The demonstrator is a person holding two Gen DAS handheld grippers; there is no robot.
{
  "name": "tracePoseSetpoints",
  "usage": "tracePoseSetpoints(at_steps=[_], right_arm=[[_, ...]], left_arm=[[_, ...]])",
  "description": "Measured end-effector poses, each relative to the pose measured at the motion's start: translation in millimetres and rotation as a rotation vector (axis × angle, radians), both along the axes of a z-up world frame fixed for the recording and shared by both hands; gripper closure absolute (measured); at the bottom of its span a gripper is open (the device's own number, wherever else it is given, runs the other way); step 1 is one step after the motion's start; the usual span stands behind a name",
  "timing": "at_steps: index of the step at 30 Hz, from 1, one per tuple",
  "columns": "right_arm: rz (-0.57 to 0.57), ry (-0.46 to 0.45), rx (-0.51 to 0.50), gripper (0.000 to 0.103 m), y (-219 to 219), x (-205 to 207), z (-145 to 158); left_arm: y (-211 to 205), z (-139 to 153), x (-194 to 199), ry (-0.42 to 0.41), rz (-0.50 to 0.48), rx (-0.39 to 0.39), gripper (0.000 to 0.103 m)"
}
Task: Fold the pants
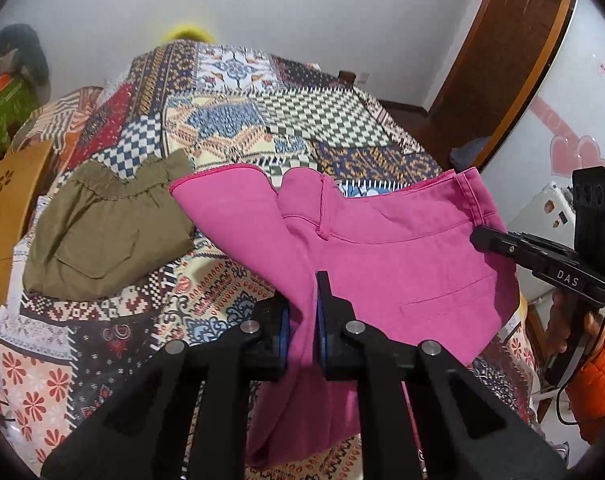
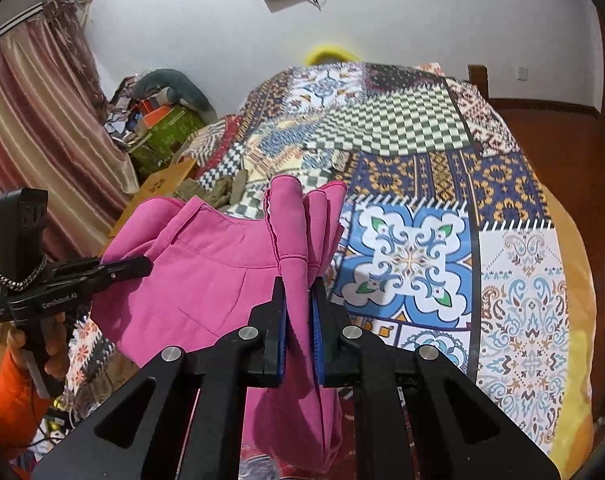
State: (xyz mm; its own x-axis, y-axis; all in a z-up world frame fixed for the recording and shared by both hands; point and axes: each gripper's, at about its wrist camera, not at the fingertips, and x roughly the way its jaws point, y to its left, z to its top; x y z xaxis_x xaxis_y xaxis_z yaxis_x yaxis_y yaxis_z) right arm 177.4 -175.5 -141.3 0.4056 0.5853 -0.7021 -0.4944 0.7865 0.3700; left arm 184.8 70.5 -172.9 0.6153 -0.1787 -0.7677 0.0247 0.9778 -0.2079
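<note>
Bright pink pants [image 1: 402, 248] hang lifted between both grippers above a patterned bedspread [image 1: 262, 120]. My left gripper [image 1: 302, 300] is shut on a bunched fold of the pink cloth, which drapes down past its blue pads. In the left wrist view the right gripper [image 1: 476, 236] clamps the waistband end at the right. The right wrist view shows my right gripper [image 2: 300, 292] shut on gathered pink pants [image 2: 206, 264], the cloth rising above its fingers in folds. The left gripper [image 2: 148, 266] bites the far edge there, held by a hand in an orange sleeve [image 2: 6, 400].
A folded olive garment [image 1: 102, 232] lies on the bedspread left of the pants. A wooden perforated piece [image 1: 6, 200] and boxes stand beyond the bed's left side. A striped curtain [image 2: 34, 120] hangs at left, a wooden door frame [image 1: 522, 60] at right.
</note>
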Motion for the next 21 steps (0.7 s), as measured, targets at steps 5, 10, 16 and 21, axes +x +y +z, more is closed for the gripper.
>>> tracePoseSetpoints(at_steps=[5,10,16,21], right_arm=[[0.015,-0.033,0.006,0.094,10.1,-4.0,16.0],[0.043,-0.069,0.009,0.094,27.6,-5.2,31.1],[0.091,-0.127,0.023,0.094,58.1,-5.1,51.0],[0.126,-0.154,0.044,0.094,85.4,-3.1,59.6]], left_arm=[[9.1,16.8,-13.7,-0.041,0.016,0.006,0.093],[28.2,34.6,-27.1,-0.086,0.051,0.0,0.093],[56.2,57.7,-39.9,-0.136,0.099,0.007,0.093],[83.3,80.4,-46.6,-0.18,0.138,0.027,0.093]])
